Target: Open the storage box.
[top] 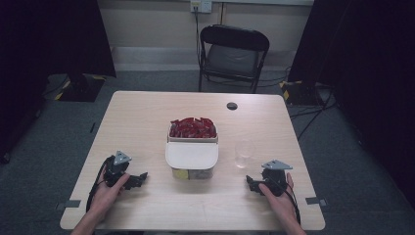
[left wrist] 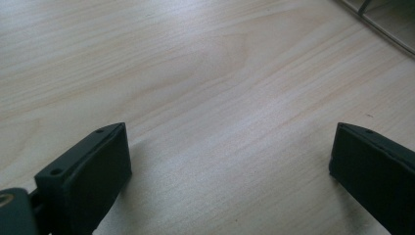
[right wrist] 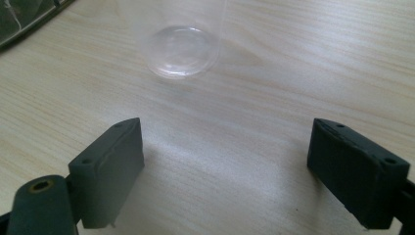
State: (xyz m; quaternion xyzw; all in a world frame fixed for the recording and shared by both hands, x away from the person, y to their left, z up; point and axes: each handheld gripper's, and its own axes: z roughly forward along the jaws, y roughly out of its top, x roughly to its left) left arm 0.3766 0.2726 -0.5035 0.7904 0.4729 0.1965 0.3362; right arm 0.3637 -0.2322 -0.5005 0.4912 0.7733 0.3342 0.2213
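Wooden desk [top: 147,117] bare at near edge. White-lidded container [top: 191,157] at centre, tub of red packets [top: 193,128] touching behind. Left claw [top: 139,178] resting near left of container, jaws wide apart, empty. Right claw [top: 250,182] likewise gaping, empty, just before clear cup [top: 243,153].

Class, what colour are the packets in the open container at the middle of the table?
Red: the packets fill the open container; the high view shows them best.
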